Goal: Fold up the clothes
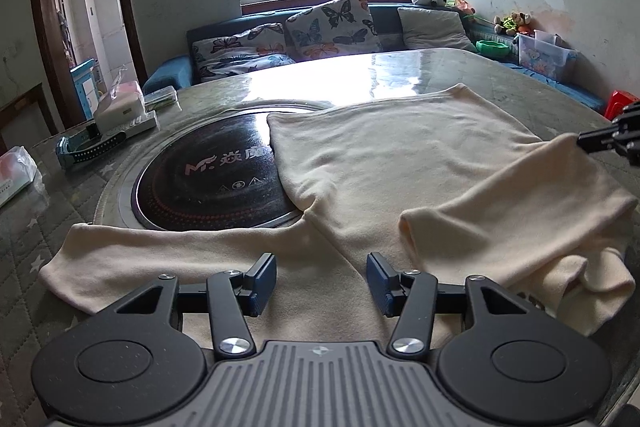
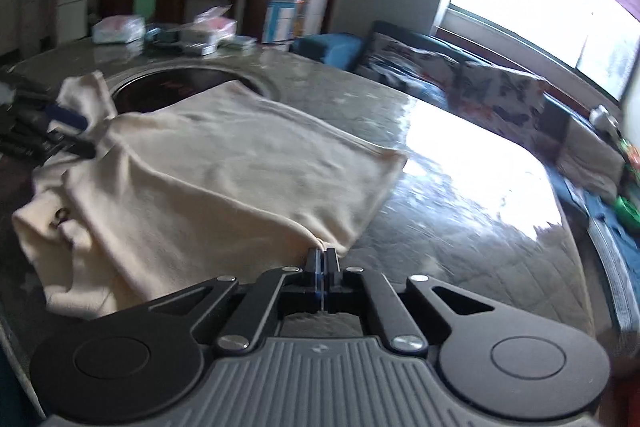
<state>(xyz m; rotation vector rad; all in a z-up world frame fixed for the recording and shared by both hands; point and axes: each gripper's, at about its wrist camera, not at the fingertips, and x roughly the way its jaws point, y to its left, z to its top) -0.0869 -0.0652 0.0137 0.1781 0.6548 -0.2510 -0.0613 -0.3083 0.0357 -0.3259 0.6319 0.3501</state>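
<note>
The table (image 1: 400, 75) is round, with a glossy top and a quilted cover showing at its edge. A black round cooktop (image 1: 208, 179) sits sunk in the middle of the table. A cream long-sleeved top (image 1: 400, 163) lies spread on the table, its body reaching from the cooktop's rim, which it partly covers, toward the far side. One sleeve (image 1: 160, 255) stretches flat along the near side of the cooktop; the other is folded in over the body, with bunched cloth at its near end.

The left gripper (image 1: 322, 281) hovers just over the top, near the cooktop's front rim, its blue-padded fingers spread apart with nothing between them. The right gripper (image 2: 322, 257) has its fingers pressed together on a corner of the top's edge, on the side away from the cooktop.

Boxes and packets (image 1: 124, 107) sit at the table's edge beyond the cooktop.
</note>
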